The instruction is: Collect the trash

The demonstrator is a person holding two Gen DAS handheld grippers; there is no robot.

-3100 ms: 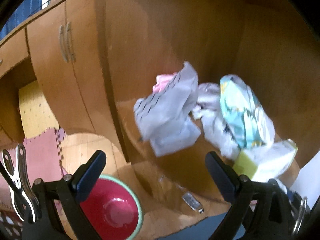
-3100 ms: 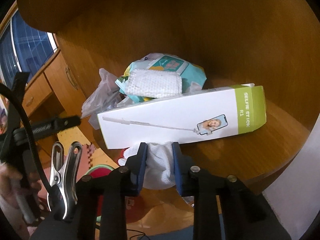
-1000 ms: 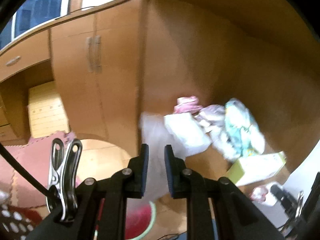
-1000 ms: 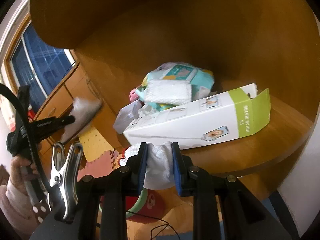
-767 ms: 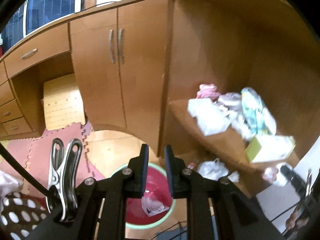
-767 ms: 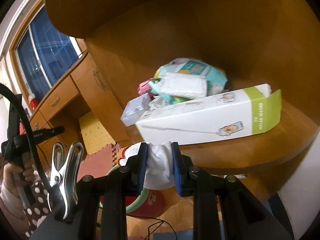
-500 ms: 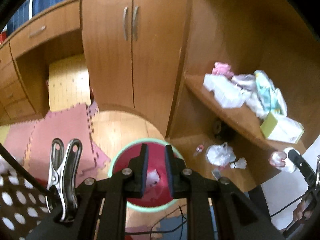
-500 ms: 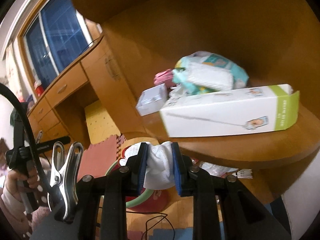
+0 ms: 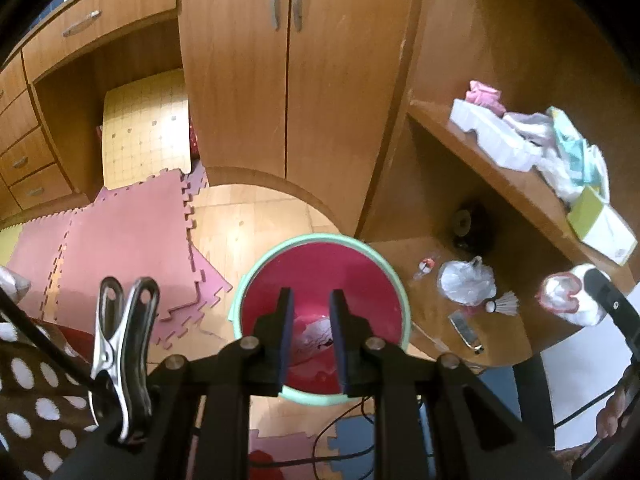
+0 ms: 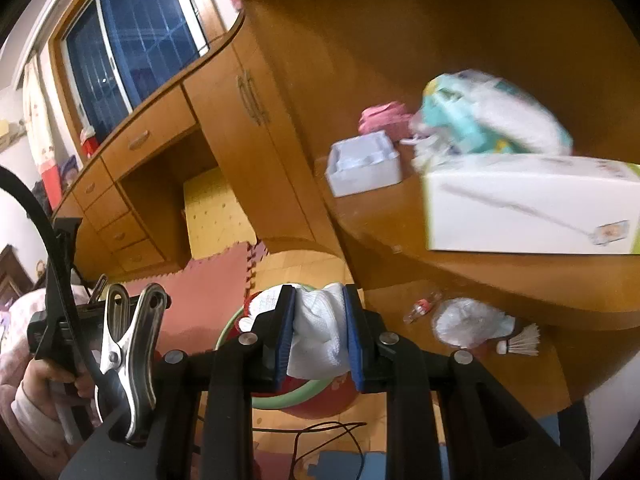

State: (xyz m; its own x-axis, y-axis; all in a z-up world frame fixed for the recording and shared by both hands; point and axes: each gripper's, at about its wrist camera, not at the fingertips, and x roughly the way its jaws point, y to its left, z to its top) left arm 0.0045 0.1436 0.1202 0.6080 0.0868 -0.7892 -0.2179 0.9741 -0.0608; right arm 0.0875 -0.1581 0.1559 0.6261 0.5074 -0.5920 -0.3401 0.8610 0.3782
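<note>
Left gripper above red trash bin, fingers narrowly apart and empty, right gripper clamping crumpled white tissue, level beside shelf

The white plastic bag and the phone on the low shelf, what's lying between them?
In the left wrist view, a shuttlecock lies between the plastic bag and the phone.

Bin: round, red inside with a pale green rim, upright on the floor, lower centre of the left wrist view; crumpled clear wrapper lies at its bottom.
Held trash: white crumpled cloth-like wad, pinched at lower centre of the right wrist view, in front of the bin's rim.
Shelf trash: white selfie-stick box on its side, teal-and-white packet behind it, open white tray, pink scrap, right of frame.
Lower-ledge trash: knotted clear bag, shuttlecock.
</note>
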